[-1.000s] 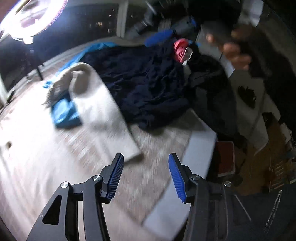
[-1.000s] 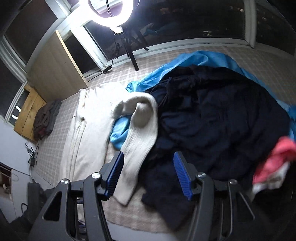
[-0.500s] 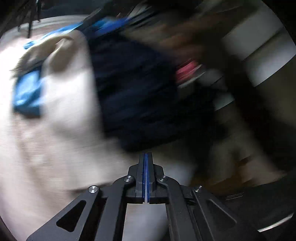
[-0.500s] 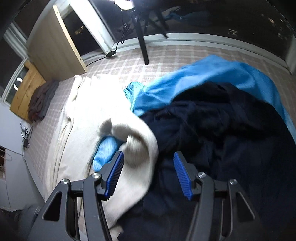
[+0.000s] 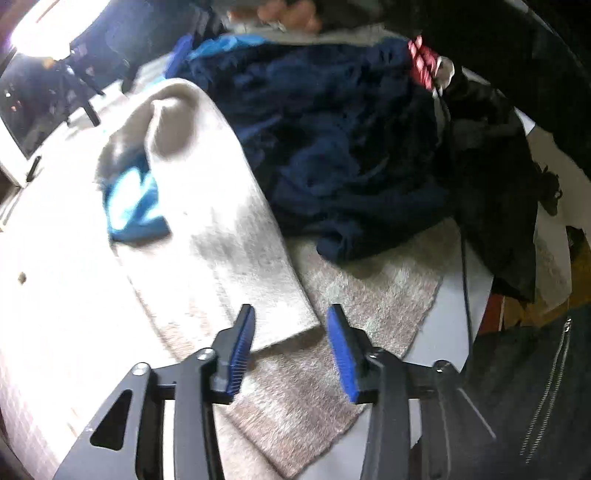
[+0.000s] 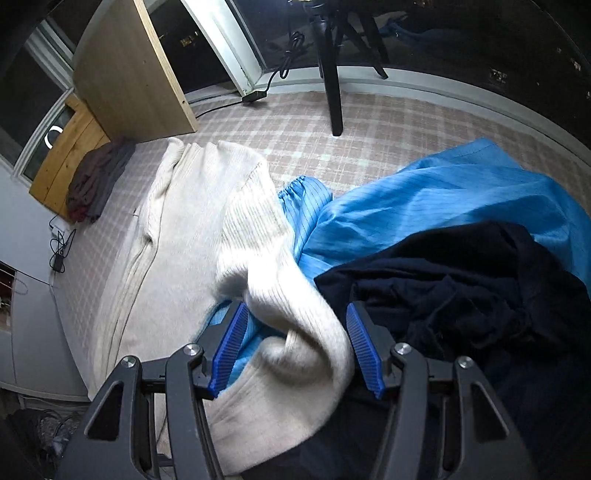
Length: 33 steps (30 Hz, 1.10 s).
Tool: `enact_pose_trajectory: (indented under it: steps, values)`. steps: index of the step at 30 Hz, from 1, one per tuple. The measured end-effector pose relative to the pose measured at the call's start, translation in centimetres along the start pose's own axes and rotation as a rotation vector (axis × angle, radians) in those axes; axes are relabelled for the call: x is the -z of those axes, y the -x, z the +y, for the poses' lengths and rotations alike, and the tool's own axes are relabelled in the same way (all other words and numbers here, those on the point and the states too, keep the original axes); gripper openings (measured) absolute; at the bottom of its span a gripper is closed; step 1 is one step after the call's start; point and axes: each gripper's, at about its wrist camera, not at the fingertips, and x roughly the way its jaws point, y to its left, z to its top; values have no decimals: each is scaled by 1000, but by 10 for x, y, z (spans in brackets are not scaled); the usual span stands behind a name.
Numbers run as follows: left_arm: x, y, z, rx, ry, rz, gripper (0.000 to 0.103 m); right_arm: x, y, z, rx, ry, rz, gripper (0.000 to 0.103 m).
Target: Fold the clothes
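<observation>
A cream ribbed sweater (image 6: 192, 221) lies spread on the checked blanket (image 5: 369, 288), its long sleeve (image 5: 221, 221) bent back over a bright blue garment (image 6: 424, 206). A crumpled navy garment (image 6: 461, 288) lies to the right of the sleeve. My left gripper (image 5: 291, 347) points down at the sleeve's cuff end. Its jaws are opening, the cuff's corner lies just between the tips, and the pads do not press on it. My right gripper (image 6: 295, 343) hangs open over the sleeve's bend, which lies between its blue pads (image 6: 229, 343).
A black garment (image 5: 491, 192) and a red item (image 5: 423, 66) lie beyond the navy pile. A tripod leg (image 6: 332, 85), a leaning wooden board (image 6: 136, 74) and dark folded clothes (image 6: 96, 181) stand at the far side. A person's hand (image 5: 284, 11) shows at the top.
The left gripper snapped shut half a second ago and has opened again, now at the sleeve's cuff. The right gripper moved closer over the sleeve's bend and stayed open.
</observation>
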Motion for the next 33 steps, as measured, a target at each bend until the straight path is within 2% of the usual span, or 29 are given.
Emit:
enact_pose_trajectory:
  steps: [1,4,6,7,8,9,10,12,13,15,19,23,29,33]
  values:
    - [-1,-5,-4,-19,-26,6,50,1,2,-2,-2,-4,-4,55]
    - [-3,-20,-12,-86,-77,36,52,3,8,-9,-3,-8,-20,55]
    - [-1,-21,-10,-69,-70,17,49,3,13,-15,-8,-13,-32,56]
    - [0,-21,-7,-59,-62,7,42,2,14,-18,-9,-16,-36,55]
    - [1,-19,-4,-60,-50,-5,21,0,14,-20,-12,-18,-39,55]
    - [1,-17,2,-48,-24,-10,4,-4,14,-22,-15,-17,-42,55]
    - [0,-13,12,19,45,-3,6,-7,13,-24,-19,-15,-43,55]
    - [-2,4,28,243,208,-35,6,-18,6,-25,-42,-3,-36,56]
    - [-4,18,28,314,246,-80,6,-25,-1,-24,-65,6,-27,55]
    - [-7,45,15,410,242,-148,6,-36,-17,-23,-102,20,-7,55]
    - [-11,78,-19,426,155,-212,6,-54,-63,-17,-128,41,60,55]
    - [-3,79,-14,447,213,-213,6,-64,-96,-7,-121,65,91,55]
    - [16,81,-15,428,242,-197,6,-79,-95,12,-114,104,34,49]
    - [16,73,-18,404,252,-187,6,-84,-87,23,-170,130,37,45]
